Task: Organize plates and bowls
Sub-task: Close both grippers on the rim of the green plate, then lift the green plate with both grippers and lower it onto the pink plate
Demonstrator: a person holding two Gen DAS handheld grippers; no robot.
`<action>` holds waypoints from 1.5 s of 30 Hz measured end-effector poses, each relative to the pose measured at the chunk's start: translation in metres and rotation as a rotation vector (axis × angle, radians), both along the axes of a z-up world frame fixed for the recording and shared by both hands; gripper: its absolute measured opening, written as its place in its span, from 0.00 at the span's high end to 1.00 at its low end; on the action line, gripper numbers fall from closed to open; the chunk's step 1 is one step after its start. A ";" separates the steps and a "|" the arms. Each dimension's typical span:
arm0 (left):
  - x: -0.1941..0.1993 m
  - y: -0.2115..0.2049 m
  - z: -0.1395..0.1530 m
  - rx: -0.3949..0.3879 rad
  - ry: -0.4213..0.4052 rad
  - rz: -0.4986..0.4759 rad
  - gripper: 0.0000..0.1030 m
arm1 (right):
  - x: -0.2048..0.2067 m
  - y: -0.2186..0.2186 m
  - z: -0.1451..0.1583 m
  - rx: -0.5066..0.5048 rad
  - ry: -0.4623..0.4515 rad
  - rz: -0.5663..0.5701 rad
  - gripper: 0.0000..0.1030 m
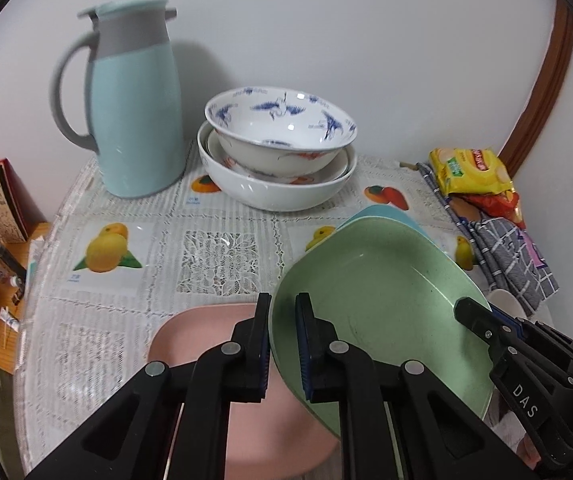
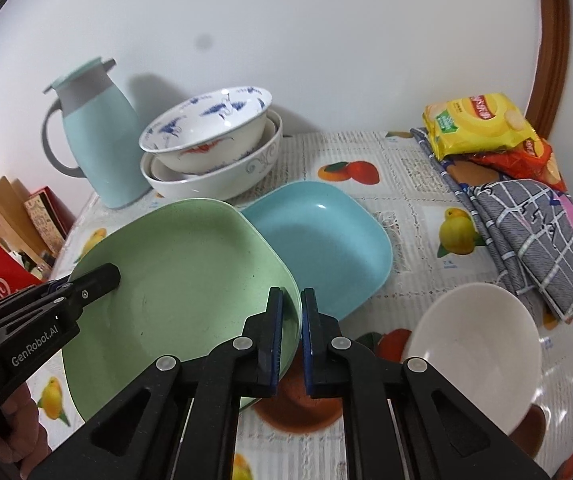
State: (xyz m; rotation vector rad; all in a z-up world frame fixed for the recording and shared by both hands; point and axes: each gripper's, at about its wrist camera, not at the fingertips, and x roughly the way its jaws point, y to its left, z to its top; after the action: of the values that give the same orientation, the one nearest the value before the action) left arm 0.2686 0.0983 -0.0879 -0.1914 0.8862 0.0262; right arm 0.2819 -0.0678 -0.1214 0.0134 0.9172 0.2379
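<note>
A green square plate point(image 1: 382, 304) point(image 2: 174, 292) hangs tilted above the table, held on two sides. My left gripper point(image 1: 283, 308) is shut on its left rim, and my right gripper point(image 2: 291, 300) is shut on its right rim. Each gripper also shows in the other's view: the right gripper point(image 1: 472, 314) and the left gripper point(image 2: 100, 278). A pink plate point(image 1: 202, 344) lies under the left gripper. Beyond the green plate rests a blue plate point(image 2: 326, 240) point(image 1: 382, 212). Three nested porcelain bowls point(image 1: 282, 148) point(image 2: 210, 148) stand at the back.
A pale blue jug point(image 1: 138, 108) point(image 2: 94, 140) stands at the back left by the wall. A white bowl point(image 2: 474, 352) sits at the near right, a brown dish point(image 2: 298, 404) below the green plate. Snack packs point(image 2: 478, 124) and a checked cloth point(image 2: 526, 232) lie along the right edge.
</note>
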 end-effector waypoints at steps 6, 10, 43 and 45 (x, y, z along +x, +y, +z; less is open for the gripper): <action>-0.032 -0.004 0.025 -0.005 -0.045 0.003 0.89 | -0.031 -0.008 0.028 0.008 -0.049 -0.001 0.92; -0.056 -0.008 0.040 -0.006 -0.070 0.005 0.89 | -0.053 -0.014 0.046 0.016 -0.081 -0.004 0.92; -0.141 0.036 0.023 -0.022 -0.038 0.142 0.88 | -0.118 0.026 0.042 0.039 -0.078 0.118 0.93; -0.142 0.041 0.015 -0.021 -0.023 0.153 0.89 | -0.117 0.032 0.033 0.040 -0.059 0.128 0.93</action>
State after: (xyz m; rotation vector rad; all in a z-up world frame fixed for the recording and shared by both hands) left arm 0.1271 0.1391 -0.0725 -0.2781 0.8481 0.1571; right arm 0.1647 -0.0361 -0.0882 -0.0158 0.8554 0.3740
